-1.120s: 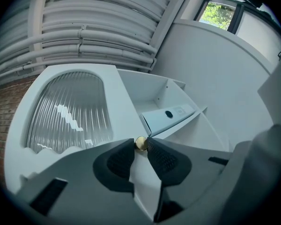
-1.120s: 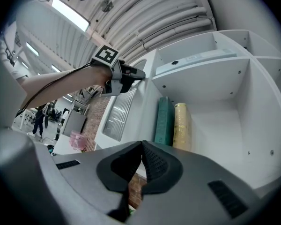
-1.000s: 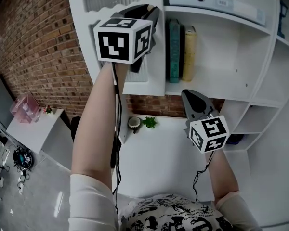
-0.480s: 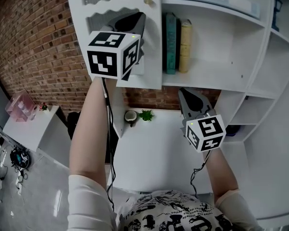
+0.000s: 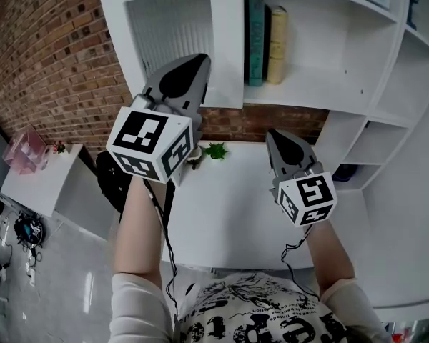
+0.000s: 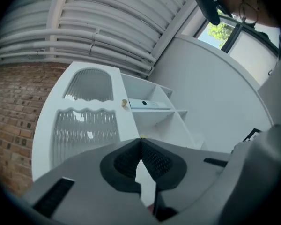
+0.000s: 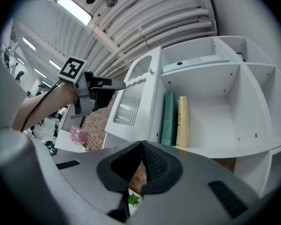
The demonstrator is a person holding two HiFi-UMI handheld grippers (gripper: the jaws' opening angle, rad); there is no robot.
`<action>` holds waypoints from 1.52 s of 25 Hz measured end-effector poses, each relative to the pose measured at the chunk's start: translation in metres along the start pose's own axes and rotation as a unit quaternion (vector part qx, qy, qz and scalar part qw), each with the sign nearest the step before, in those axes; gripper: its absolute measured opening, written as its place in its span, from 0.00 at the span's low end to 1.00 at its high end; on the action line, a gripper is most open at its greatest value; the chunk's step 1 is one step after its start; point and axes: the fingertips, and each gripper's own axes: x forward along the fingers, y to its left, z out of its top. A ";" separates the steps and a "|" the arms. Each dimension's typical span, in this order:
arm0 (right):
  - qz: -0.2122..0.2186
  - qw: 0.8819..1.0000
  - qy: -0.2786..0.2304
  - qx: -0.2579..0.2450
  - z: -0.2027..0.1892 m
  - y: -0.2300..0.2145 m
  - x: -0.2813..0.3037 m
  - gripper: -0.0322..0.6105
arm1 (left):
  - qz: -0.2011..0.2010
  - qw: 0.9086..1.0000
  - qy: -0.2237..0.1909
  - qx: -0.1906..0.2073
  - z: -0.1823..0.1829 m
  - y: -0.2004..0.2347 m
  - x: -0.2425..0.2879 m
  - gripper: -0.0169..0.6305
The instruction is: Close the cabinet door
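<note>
Evidently the closing step is nearly complete: the cabinet door lies shut, or almost, left of the books; left gripper and right gripper sit clear of it, jaws together and empty; next, verify flush seating, pushing lightly if required.

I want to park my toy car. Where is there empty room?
The shelf is bare right of the yellow book. The white desk is bare in front of the little plant. It is crowded at the shelf's left end, where books stand beside the cabinet door.
</note>
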 end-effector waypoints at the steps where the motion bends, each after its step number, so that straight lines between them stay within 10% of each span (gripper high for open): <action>1: -0.001 1.000 0.000 -0.002 -0.004 0.003 -0.003 0.07 | -0.010 1.000 0.005 -0.016 -0.012 -0.006 -0.008 0.05; 17: -0.006 0.999 0.031 0.010 -0.081 0.042 -0.024 0.07 | -0.059 0.985 0.135 -0.091 -0.200 -0.082 -0.105 0.05; 38: -0.002 0.999 0.040 0.010 -0.093 0.056 -0.018 0.07 | -0.053 0.983 0.144 -0.104 -0.215 -0.080 -0.114 0.05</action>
